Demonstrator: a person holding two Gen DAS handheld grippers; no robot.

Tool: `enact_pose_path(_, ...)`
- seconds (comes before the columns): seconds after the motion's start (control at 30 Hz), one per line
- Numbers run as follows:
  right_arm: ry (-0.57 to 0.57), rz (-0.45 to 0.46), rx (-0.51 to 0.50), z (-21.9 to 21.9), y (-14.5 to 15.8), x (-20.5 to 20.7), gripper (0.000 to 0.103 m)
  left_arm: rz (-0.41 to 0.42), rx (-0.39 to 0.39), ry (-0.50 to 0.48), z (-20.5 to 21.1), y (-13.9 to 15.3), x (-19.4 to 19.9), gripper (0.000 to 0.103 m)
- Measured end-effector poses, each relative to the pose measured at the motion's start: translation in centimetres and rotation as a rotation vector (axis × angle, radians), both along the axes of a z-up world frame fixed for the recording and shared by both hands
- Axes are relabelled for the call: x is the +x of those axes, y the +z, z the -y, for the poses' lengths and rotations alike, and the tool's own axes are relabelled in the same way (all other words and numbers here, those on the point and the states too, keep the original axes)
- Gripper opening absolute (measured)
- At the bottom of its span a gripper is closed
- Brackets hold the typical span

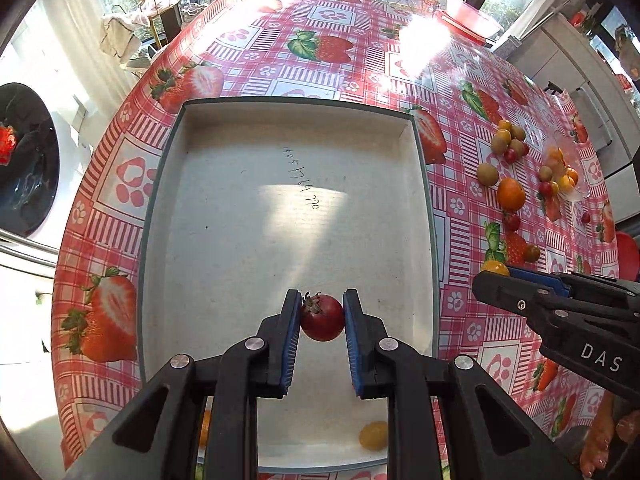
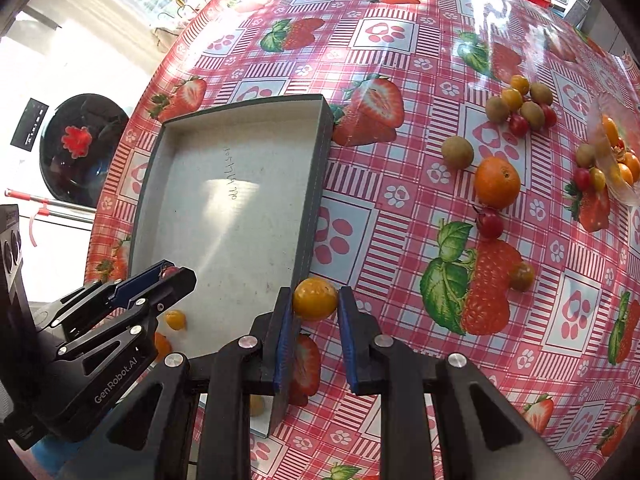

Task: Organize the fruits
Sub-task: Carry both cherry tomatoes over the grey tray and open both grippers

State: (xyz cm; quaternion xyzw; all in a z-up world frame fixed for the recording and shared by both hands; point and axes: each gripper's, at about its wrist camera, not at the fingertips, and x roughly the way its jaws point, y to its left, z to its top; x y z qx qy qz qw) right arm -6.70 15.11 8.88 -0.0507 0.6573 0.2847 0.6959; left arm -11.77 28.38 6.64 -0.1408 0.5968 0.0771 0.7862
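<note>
My left gripper [image 1: 322, 314] is shut on a red cherry tomato [image 1: 322, 318] and holds it above the near end of the grey box [image 1: 425, 184]. A yellow tomato [image 1: 373, 435] lies in the box's near corner. My right gripper [image 2: 315, 300] is shut on a yellow cherry tomato [image 2: 315, 298], held over the box's right wall [image 2: 316, 208]. The left gripper shows in the right wrist view [image 2: 170, 274] over the box, with a yellow tomato [image 2: 175, 319] below it. Loose fruit lies to the right: an orange [image 2: 497, 182], a kiwi [image 2: 457, 152], red tomatoes [image 2: 489, 222].
A cluster of kiwis and small tomatoes [image 2: 520, 106] sits further back on the strawberry tablecloth [image 2: 400, 60]. A clear glass bowl [image 2: 612, 148] with small fruit is at the right edge. A red container [image 1: 470, 20] stands at the far edge. A washing machine [image 1: 24, 160] is left of the table.
</note>
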Motion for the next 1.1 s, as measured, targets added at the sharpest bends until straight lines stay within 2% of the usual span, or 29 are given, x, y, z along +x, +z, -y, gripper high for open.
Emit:
enact_pose_path(0.23, 0.079, -0.02, 0.0, -4.0, -1.0, -1.5, 0.024, -0.023, 0.016, 0.044, -2.8, -1.1, -1.5, 0.023)
enact_pose_path(0.43, 0.115, -0.038, -0.026, -5.8, -2.4, -2.5, 0.024, -0.042, 0.03, 0.049, -3.7, -2.2, -1.9, 0.023)
enact_pose_path(0.9, 0.138, -0.072, -0.091, -7.5, -5.7, -3.6, 0.025, -0.088, 0.05, 0.027, -3.1, -4.2, -2.2, 0.023)
enact_pose_path(1.1, 0.126, -0.093, -0.108, -7.8, -7.0, -3.7, 0.026, -0.136, 0.054, 0.019, -2.6, -5.3, -2.0, 0.024)
